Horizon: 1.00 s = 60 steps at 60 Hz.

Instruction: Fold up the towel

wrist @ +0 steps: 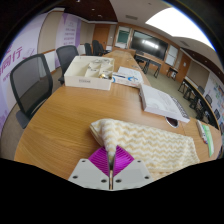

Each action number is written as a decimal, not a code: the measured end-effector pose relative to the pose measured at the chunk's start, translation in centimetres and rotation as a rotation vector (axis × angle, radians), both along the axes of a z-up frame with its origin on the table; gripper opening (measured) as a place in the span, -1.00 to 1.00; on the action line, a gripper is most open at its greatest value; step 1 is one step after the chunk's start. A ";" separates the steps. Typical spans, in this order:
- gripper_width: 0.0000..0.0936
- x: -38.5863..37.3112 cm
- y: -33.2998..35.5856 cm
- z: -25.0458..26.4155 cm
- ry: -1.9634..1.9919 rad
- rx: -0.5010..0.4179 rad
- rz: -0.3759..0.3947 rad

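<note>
A cream towel (150,143) with a wavy weave lies on the wooden table (60,115), just ahead of my fingers and stretching to the right. My gripper (109,158) is shut on the towel's near edge: a pinched fold of cloth runs down between the two purple pads (98,160). The rest of the towel lies flat on the table beyond the fingers.
A white tray (88,72) with items stands at the far left of the table. Papers (158,100) and a small dark object (172,121) lie beyond the towel. Black office chairs (32,82) line the left side. A screen (150,45) hangs on the far wall.
</note>
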State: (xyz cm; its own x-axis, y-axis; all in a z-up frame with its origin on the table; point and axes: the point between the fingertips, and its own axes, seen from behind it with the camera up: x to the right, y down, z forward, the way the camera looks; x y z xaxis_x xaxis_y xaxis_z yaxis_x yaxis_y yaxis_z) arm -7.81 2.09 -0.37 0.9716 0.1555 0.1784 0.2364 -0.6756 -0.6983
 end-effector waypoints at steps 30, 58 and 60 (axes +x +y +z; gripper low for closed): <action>-0.92 -1.5 0.7 17.8 0.629 0.091 -0.002; 0.84 15.1 -1.7 7.5 0.286 0.046 -0.190; 0.82 15.6 -2.1 8.1 0.273 0.058 -0.191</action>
